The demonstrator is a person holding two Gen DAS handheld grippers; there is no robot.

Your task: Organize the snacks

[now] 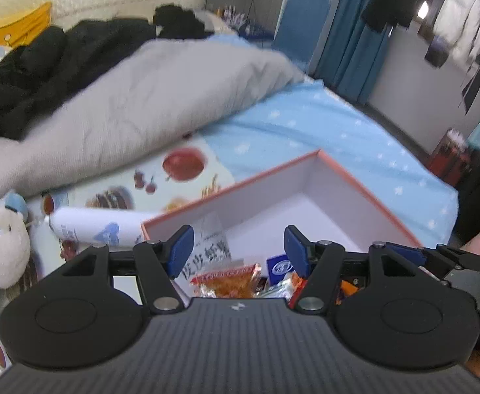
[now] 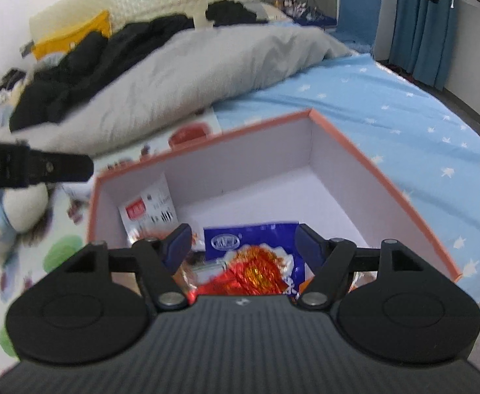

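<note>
An open box [image 1: 272,190] with an orange rim and white inside lies on the bed. Several snack packets sit in its near end: a white packet with dark lettering [image 1: 207,246], an orange-red packet [image 1: 230,279] and a blue packet [image 1: 281,267]. My left gripper [image 1: 239,249] hangs open over them with nothing between its pads. In the right wrist view the box [image 2: 240,167] holds a white packet with a red label [image 2: 148,210] and a blue packet with a red picture [image 2: 256,256]. My right gripper [image 2: 243,244] is open above the blue packet, not pressing it.
A white spray can [image 1: 98,226] lies beside the box on a mat printed with food pictures [image 1: 187,164]. A plush toy [image 1: 0,249] sits at the left. A grey duvet [image 1: 141,98] and black clothes [image 1: 43,65] lie behind, with star-patterned blue sheet [image 1: 338,131] to the right.
</note>
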